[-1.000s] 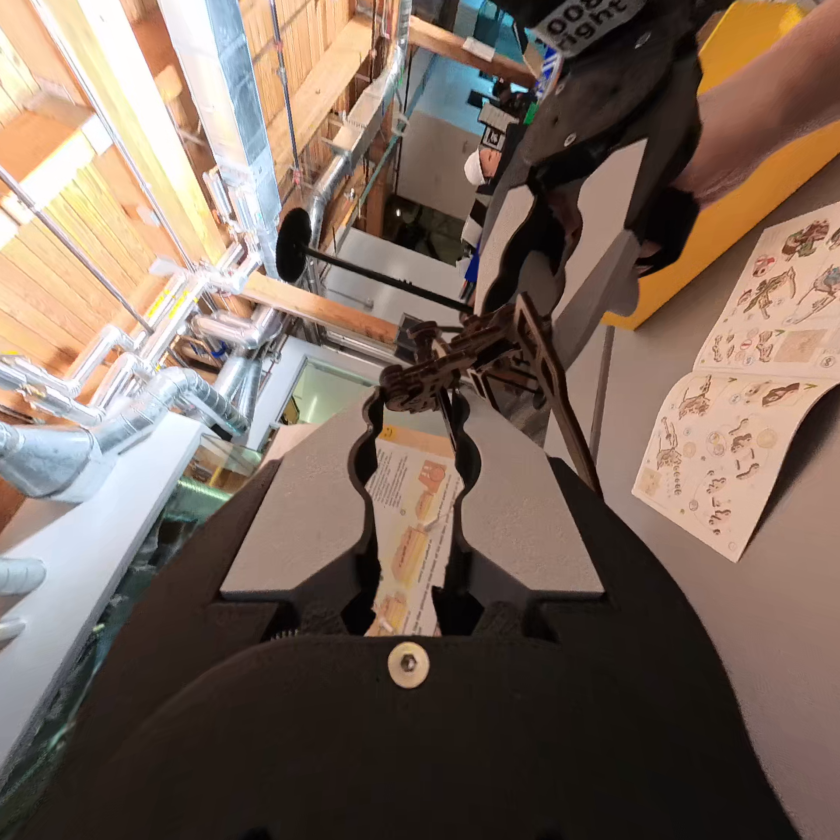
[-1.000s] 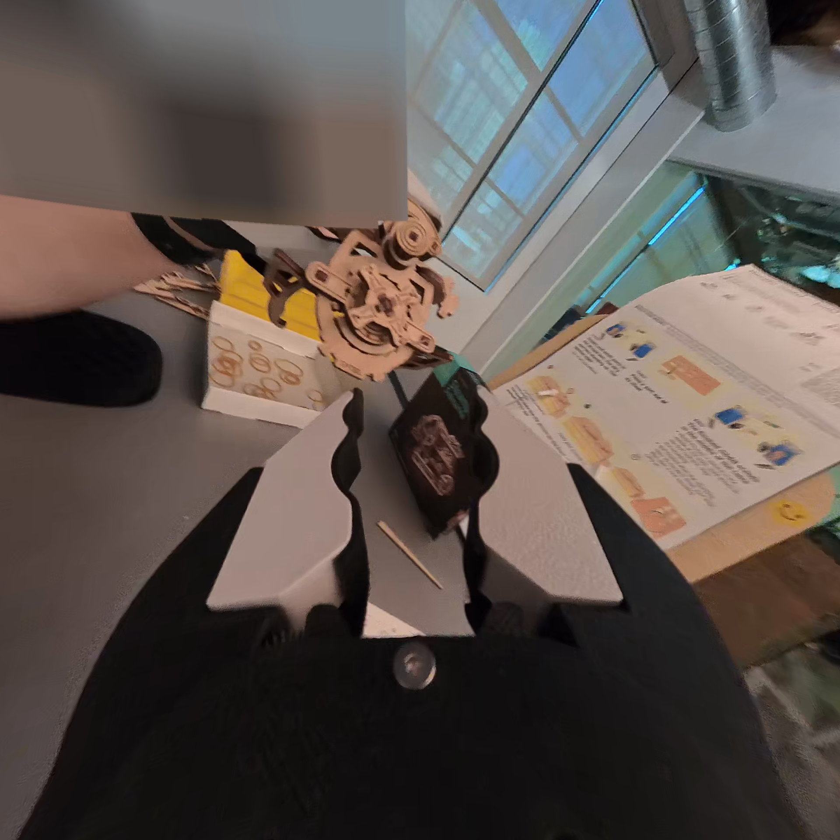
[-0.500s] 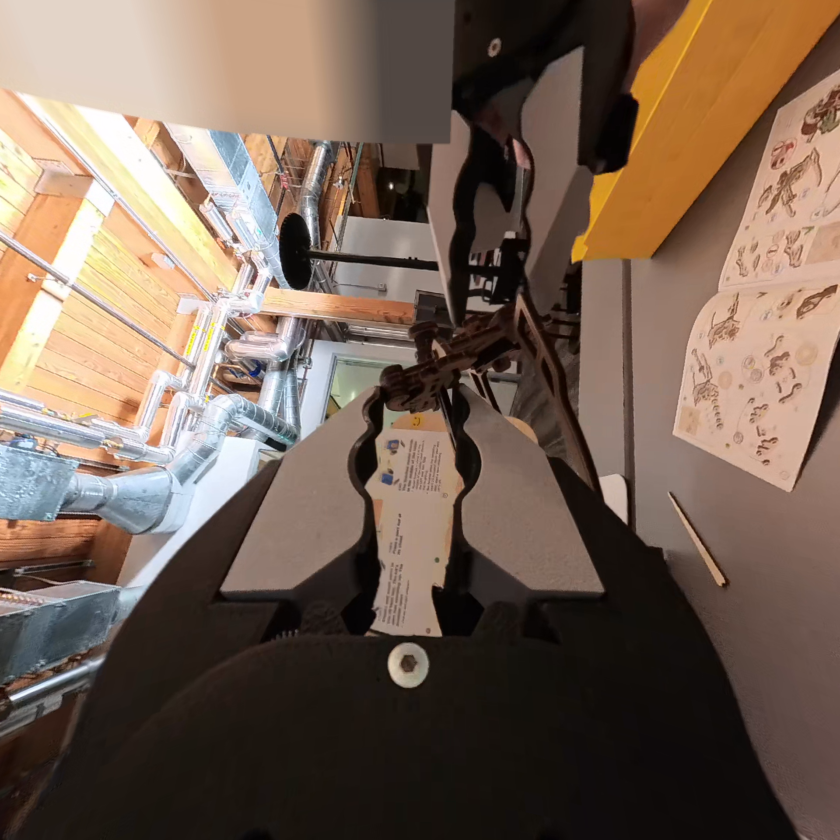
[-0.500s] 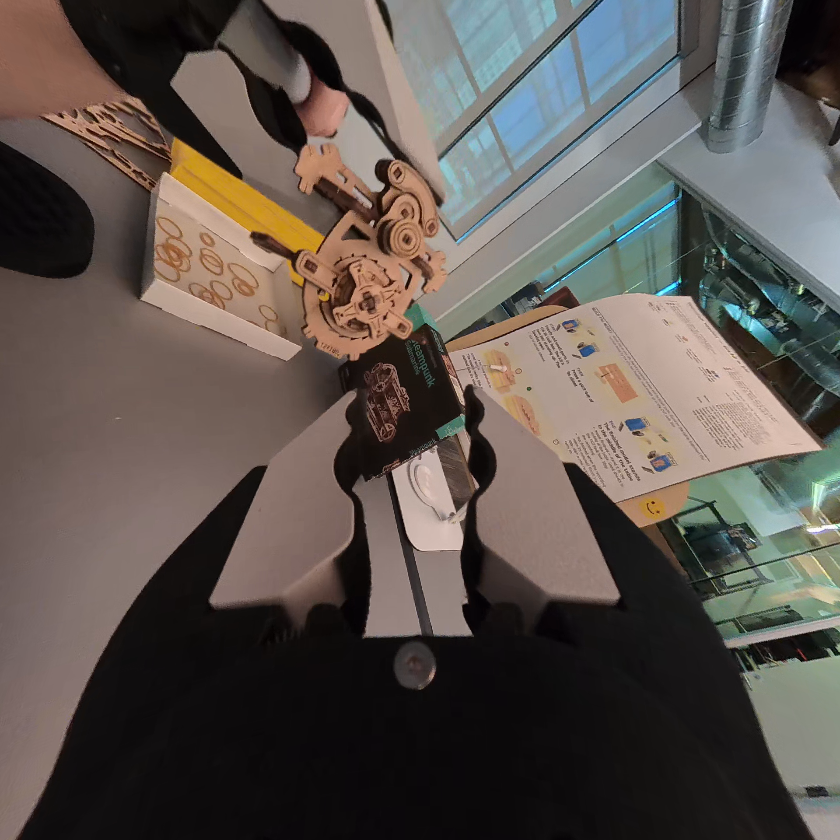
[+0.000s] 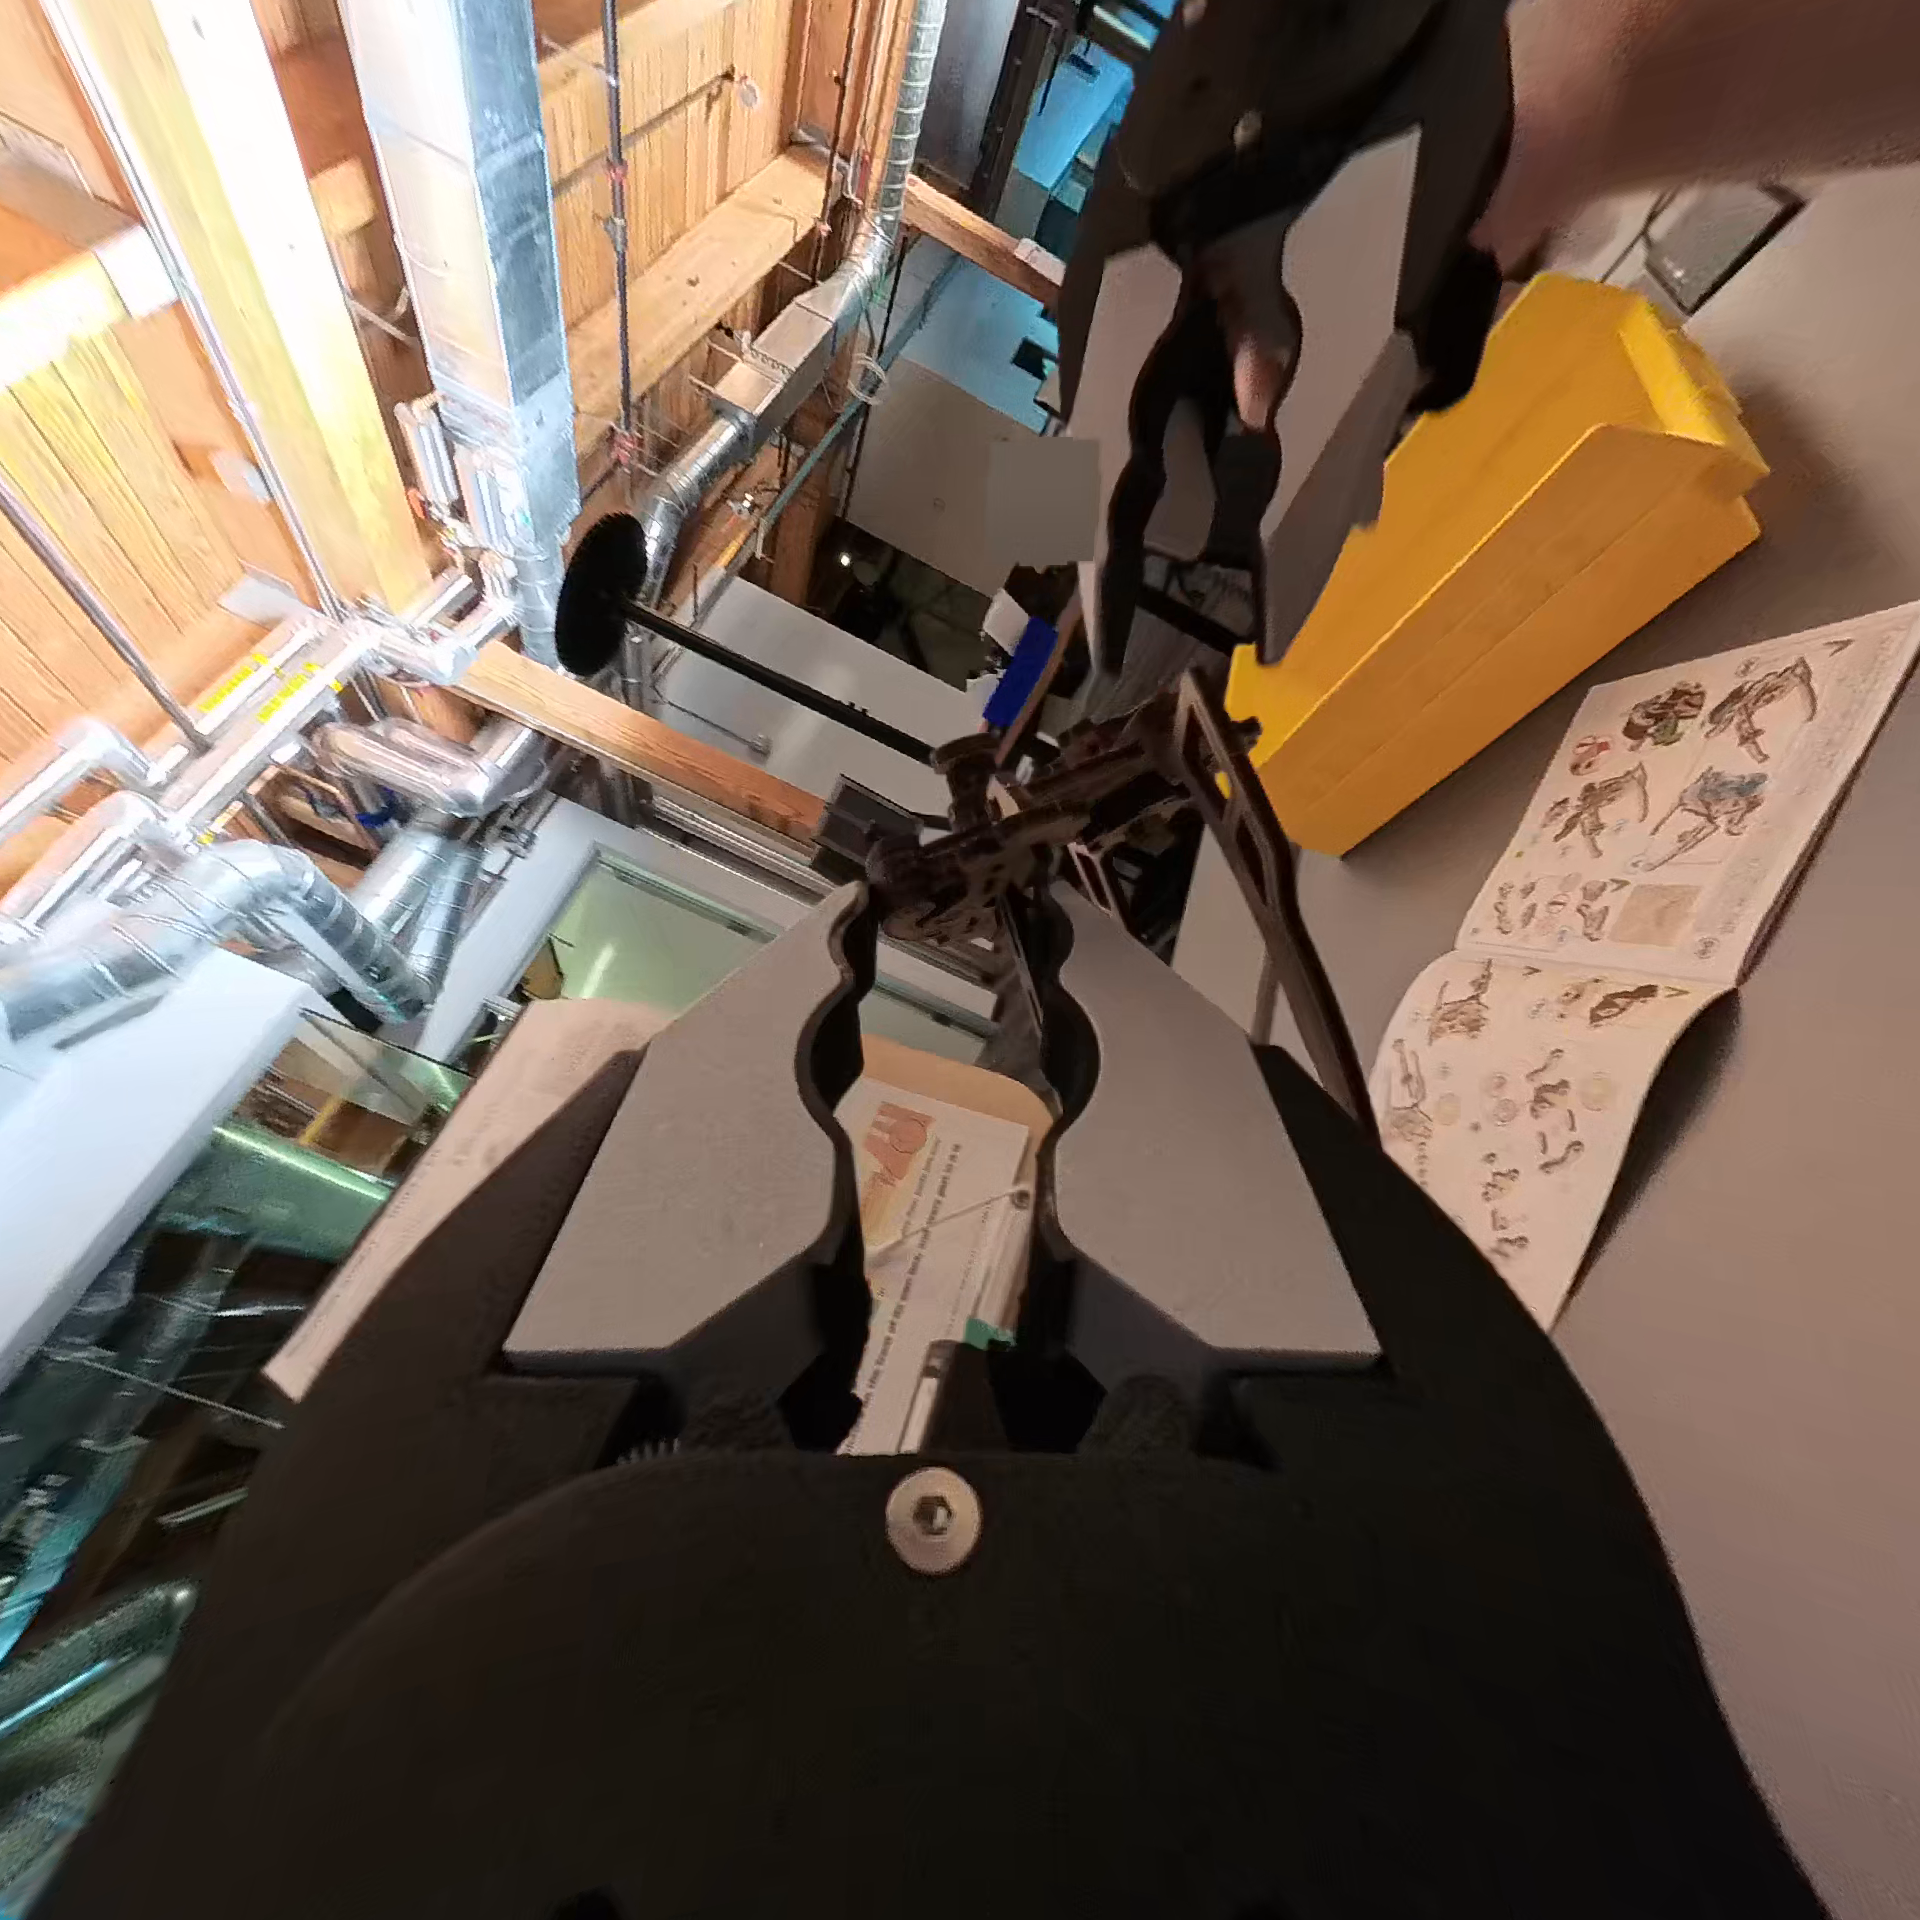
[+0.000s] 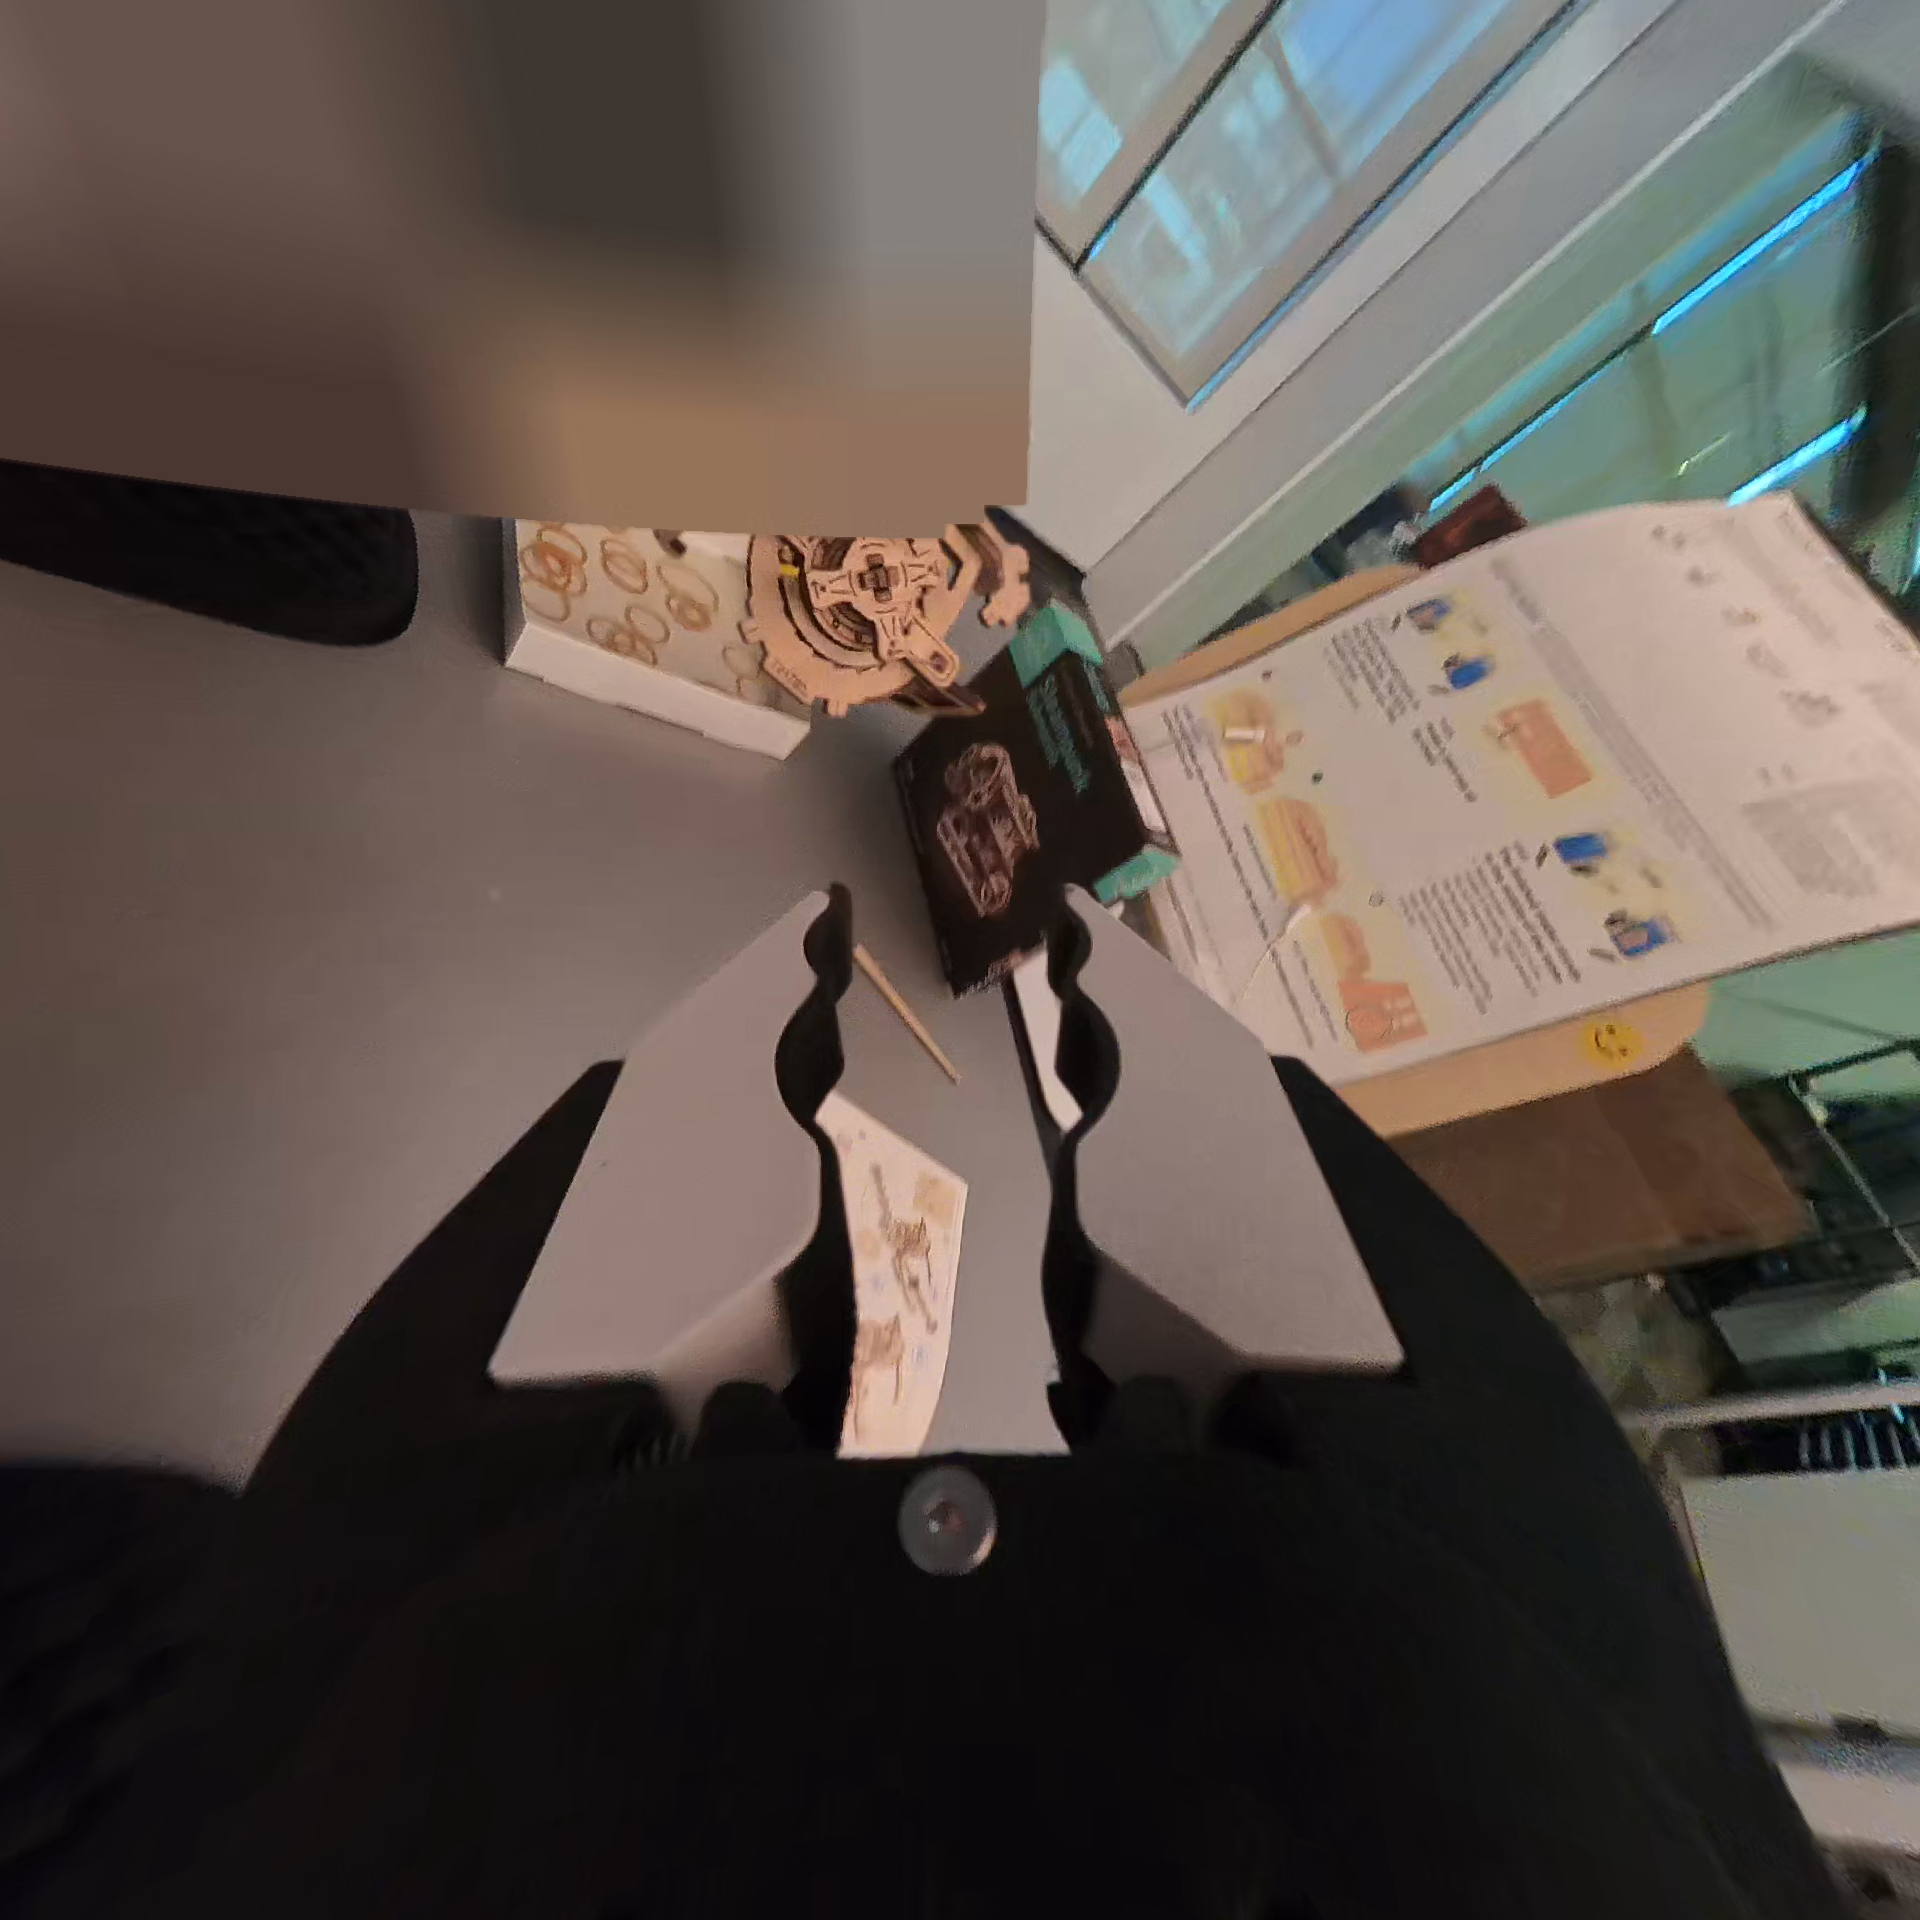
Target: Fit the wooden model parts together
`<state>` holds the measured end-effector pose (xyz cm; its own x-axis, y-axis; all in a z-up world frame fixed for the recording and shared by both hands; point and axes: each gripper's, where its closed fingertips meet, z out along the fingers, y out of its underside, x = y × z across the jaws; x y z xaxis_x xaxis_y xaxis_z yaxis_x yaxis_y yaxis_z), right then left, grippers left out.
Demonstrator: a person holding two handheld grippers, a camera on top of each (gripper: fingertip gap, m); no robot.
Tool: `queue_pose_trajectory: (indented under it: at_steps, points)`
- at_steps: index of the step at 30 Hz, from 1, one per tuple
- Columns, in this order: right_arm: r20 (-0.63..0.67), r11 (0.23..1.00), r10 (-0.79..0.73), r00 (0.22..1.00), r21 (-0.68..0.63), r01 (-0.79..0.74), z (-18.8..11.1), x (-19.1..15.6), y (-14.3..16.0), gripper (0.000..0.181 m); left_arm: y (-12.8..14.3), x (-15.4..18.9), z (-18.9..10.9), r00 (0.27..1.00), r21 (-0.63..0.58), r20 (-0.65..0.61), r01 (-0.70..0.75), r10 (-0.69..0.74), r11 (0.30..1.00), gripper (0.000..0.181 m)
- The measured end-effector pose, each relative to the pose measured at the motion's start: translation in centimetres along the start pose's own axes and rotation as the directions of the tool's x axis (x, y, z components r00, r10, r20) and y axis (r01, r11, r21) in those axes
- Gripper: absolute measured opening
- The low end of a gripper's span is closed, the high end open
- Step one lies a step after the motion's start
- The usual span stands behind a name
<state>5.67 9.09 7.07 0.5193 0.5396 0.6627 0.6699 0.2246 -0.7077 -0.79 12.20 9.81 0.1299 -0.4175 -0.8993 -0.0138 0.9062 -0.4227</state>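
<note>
Left tool (image 5: 951, 925) grips the wooden model assembly (image 5: 1029, 831) at its fingertips, the fingers set at a narrow gap around a thin plate of it; the assembly is raised off the tabletop (image 5: 1766, 1403). Right tool (image 6: 940, 914) is empty, its fingers parted at a moderate gap. Half a second ago the right tool's tips were at the assembly; in the left wrist view they now stand above and apart from it, and the right wrist view looks down at the tabletop. Judgement: the right tool has backed off, probably to fetch the next part.

Directly ahead of the right tool lies a wooden stick (image 6: 904, 1013), flat and free on all sides. Just beyond it sits a dark box (image 6: 997, 831) at the tabletop edge, with a printed sheet (image 6: 1507, 779) to the right. Farther ahead, a white tray of rings (image 6: 623, 623) stands behind the held assembly. To the left, the grey surface is open for approach. Right of the left tool lies an open instruction booklet (image 5: 1558, 987), with a yellow bin (image 5: 1507, 582) beyond.
</note>
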Motion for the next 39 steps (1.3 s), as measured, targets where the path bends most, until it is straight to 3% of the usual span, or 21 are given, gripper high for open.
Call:
queue_pose_trajectory:
  at_steps: [6,12,20,24,34,39]
  points:
    - [-0.056,0.982,0.085,0.995,-0.167,-0.093,-4.2,1.9,3.9,0.034,1.6,2.8,1.4,0.992,-0.041,-0.108,0.054,-0.058,0.998,0.028]
    - [-0.187,0.961,0.101,0.977,-0.237,-0.145,-7.1,4.3,5.8,0.033,2.1,7.0,3.5,0.975,-0.07,-0.214,0.051,-0.065,0.996,0.028]
    - [-0.152,0.92,0.081,0.985,-0.368,-0.132,-4.8,3.7,8.6,0.031,1.7,13.4,5.1,0.908,-0.081,-0.399,0.103,-0.127,0.991,0.028]
    - [-0.126,0.903,0.078,0.989,-0.411,-0.124,-3.5,3.3,9.8,0.03,2.6,15.4,5.4,0.891,-0.121,-0.442,0.057,-0.105,0.991,0.028]
    - [-0.131,0.889,0.126,0.983,-0.425,-0.171,-2.6,3.5,10.8,0.028,3.1,16.4,5.3,0.877,-0.116,-0.47,0.05,-0.099,0.992,0.028]
    - [-0.06,0.911,0.326,0.944,-0.245,-0.33,-1.4,2.9,7.9,0.028,2.8,13.7,5.2,0.928,-0.011,-0.366,0.067,-0.067,0.998,0.028]
